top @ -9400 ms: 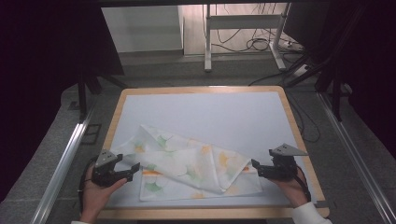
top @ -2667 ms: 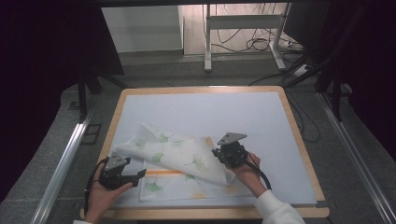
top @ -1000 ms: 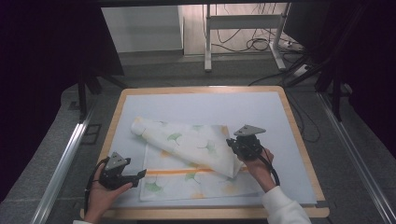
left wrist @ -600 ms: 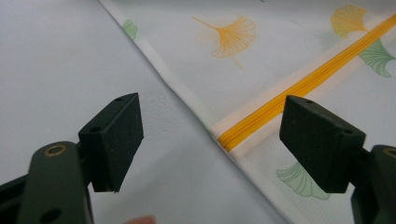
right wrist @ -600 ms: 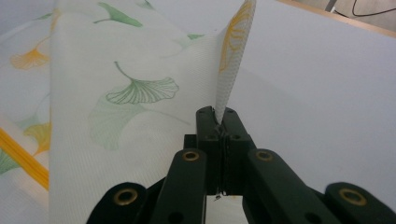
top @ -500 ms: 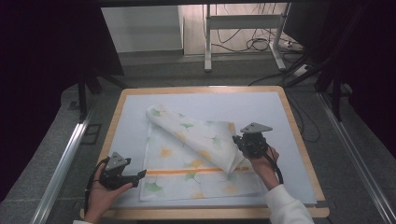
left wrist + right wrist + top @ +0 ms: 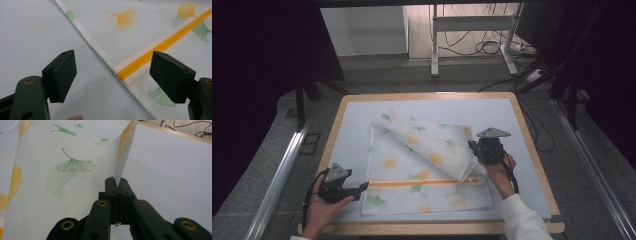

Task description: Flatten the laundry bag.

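White leaf-print cloth (image 7: pixel 422 165) half folded on table (image 7: pixel 352 120), right gripper (image 7: pixel 117 185) pinching its lifted edge, left gripper (image 7: pixel 112 75) spread wide beside the corner.

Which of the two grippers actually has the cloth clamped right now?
The right gripper: its jaws are shut on an edge of the leaf-print cloth. The left gripper stands open, over the cloth's edge beside the orange stripe.

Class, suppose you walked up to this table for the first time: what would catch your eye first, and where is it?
First, the white cloth printed with green and orange ginkgo leaves and an orange stripe, spread mid-table with its upper layer folded over slantwise. Next, the right gripper, shut on the cloth's edge at the fold's right end. The left gripper hovers open at the cloth's near-left edge.
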`<act>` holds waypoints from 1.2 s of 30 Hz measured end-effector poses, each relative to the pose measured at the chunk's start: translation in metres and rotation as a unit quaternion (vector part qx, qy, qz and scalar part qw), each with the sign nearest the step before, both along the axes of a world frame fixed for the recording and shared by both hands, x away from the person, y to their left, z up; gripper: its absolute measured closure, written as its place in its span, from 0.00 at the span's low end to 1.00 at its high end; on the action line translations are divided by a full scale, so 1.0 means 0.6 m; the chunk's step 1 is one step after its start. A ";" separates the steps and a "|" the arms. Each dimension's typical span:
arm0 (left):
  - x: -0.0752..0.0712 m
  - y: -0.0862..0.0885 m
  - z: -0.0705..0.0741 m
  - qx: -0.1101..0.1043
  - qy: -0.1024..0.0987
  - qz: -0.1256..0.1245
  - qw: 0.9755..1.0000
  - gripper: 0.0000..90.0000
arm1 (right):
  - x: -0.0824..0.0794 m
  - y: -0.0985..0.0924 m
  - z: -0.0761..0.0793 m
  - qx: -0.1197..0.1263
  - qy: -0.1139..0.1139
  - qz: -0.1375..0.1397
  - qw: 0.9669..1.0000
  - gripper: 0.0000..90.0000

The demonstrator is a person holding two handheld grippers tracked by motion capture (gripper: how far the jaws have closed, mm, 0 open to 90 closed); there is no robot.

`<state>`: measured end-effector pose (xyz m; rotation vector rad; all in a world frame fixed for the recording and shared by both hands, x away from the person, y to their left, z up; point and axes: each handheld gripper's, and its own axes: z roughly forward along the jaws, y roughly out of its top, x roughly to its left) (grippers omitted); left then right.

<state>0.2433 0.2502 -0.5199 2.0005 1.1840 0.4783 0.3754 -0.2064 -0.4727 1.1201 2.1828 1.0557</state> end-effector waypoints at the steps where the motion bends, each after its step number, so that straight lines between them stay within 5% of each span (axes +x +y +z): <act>1: 0.000 0.000 0.000 0.000 0.000 0.000 1.000 0.24 | 0.002 -0.003 -0.001 0.001 0.002 -0.003 1.000 0.98; 19: 0.000 -0.001 0.000 0.002 0.001 -0.002 1.000 0.24 | 0.046 -0.032 -0.014 0.014 0.011 -0.032 0.999 0.98; 33: 0.001 -0.001 0.000 0.004 0.002 -0.001 1.000 0.24 | 0.117 -0.075 -0.030 0.021 0.029 -0.066 0.997 0.97; 36: 0.001 -0.001 -0.001 0.005 0.002 -0.001 1.000 0.24 | 0.128 -0.087 -0.031 0.023 0.027 -0.074 0.997 0.86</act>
